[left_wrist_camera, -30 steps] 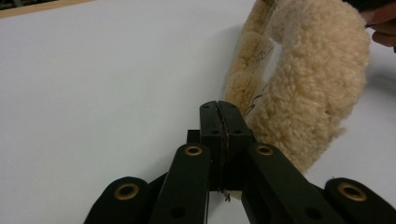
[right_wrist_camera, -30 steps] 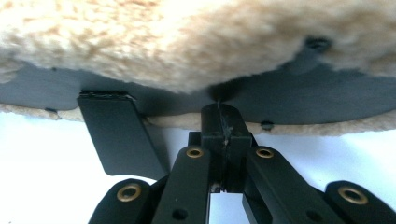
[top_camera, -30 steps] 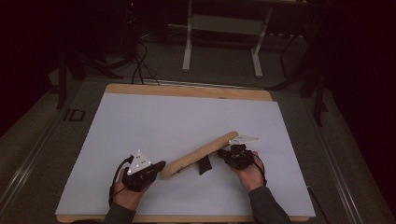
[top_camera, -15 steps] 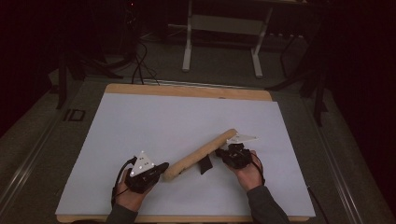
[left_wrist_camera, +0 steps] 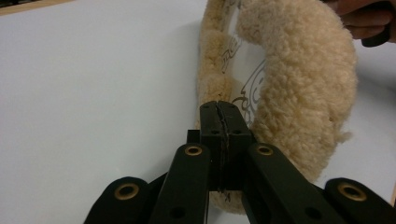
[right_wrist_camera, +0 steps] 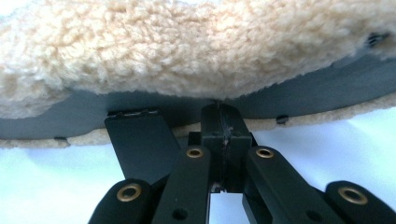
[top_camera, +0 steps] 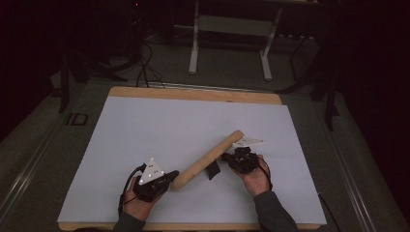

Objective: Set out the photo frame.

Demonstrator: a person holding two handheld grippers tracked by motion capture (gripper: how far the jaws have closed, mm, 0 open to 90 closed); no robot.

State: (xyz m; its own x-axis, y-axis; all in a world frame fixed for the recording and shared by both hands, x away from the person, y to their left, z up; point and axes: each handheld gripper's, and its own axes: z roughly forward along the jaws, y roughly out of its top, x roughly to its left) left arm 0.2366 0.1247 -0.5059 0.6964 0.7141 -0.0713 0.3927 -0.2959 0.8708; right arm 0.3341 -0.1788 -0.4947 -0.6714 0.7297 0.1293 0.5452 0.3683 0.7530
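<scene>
High view: a white sheet [top_camera: 159,140] covers almost the whole counter [top_camera: 193,94], leaving a light wooden border bare along the far edge and at the near corners. Around the counter lies dull grey-green flooring, with a metal rail running along the right side and another along the left. Beyond the far edge stands a pale metal stand [top_camera: 231,34] on two legs with flat feet, and black cables [top_camera: 140,63] trail over the floor at far left. The room behind is dark.

On the near half of the sheet lies a long roll of cream fleece [top_camera: 208,159], slanting from near-left to far-right, with a black strap [top_camera: 212,171] hanging from its near side. The left tongs [top_camera: 170,177] meet its near-left end; the right tongs [top_camera: 231,158] meet it near the far-right end, each carried in a hand coming in from the near edge.

Left gripper view: the jaws are clenched tight together on the thin edge of the fleece [left_wrist_camera: 299,93], whose printed pale lining shows between two woolly folds.

Right gripper view: the jaws are likewise clenched, tips at the grey underside of the fleece [right_wrist_camera: 187,51], the strap [right_wrist_camera: 140,140] just left of them.
</scene>
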